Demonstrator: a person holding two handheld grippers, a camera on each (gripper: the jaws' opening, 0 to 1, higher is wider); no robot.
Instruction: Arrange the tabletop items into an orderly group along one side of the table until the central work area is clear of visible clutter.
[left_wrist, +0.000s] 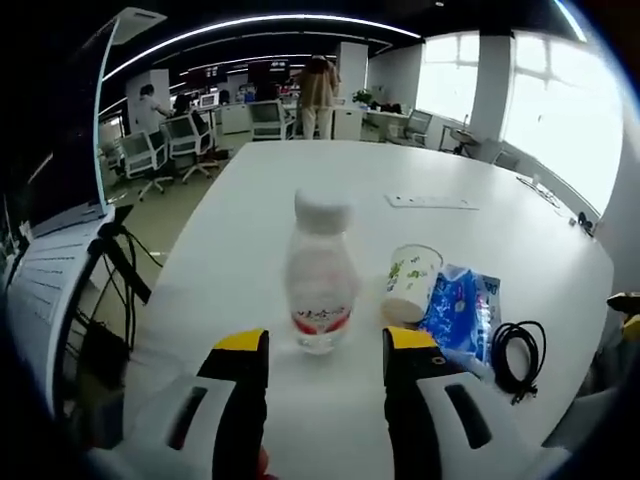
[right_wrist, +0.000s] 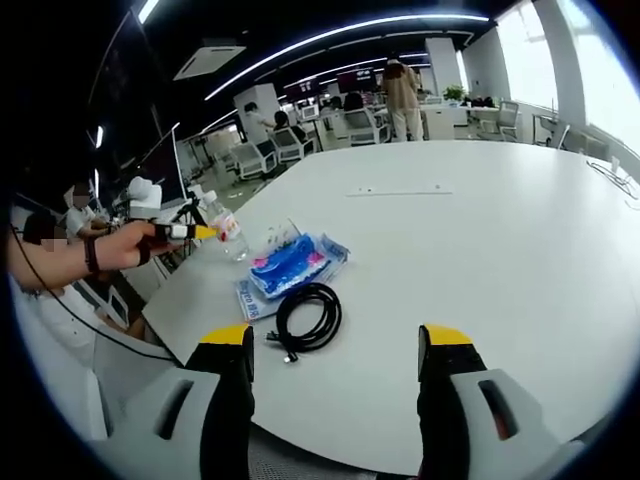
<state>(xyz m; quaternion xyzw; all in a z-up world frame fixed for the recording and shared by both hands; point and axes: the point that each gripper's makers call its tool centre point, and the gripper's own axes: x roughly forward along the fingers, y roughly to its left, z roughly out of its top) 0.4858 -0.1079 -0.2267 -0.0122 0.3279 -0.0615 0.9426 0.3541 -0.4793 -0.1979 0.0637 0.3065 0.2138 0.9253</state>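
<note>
Open-plan office, ceiling strip lights, bright windows along one side; office chairs (left_wrist: 160, 150) and desks beyond a large white table (left_wrist: 450, 170). A person (left_wrist: 318, 95) stands at the far end, 12 o'clock in the left gripper view.

Left gripper view: left gripper (left_wrist: 325, 350) at 6 o'clock, yellow-tipped jaws set wide apart, holding nothing. Clear plastic bottle (left_wrist: 322, 275), white cap, red label band, stands upright on the table just beyond the jaw tips, centred on the gap; cannot tell whether it touches either jaw. At 3 to 4 o'clock of the bottle: a paper cup (left_wrist: 412, 283) with green print, tilted, resting against a blue tissue pack (left_wrist: 462, 310). Coiled black cable (left_wrist: 518, 355) lies just beside the pack, toward 4 o'clock. Flat white strip (left_wrist: 432, 202) lies farther up the table, well apart from the group.

Right gripper view: right gripper (right_wrist: 338, 365) at 6 o'clock over the near table edge, jaws wide, empty. Black cable at 11 o'clock of the jaws, touching the blue pack's near corner. Bottle beyond the pack at 10 o'clock, near the table edge, with the left gripper's yellow tip just beside it. Cup hidden behind the pack. A person's hand (right_wrist: 125, 245) grips the left gripper's handle at 9 o'clock.
</note>
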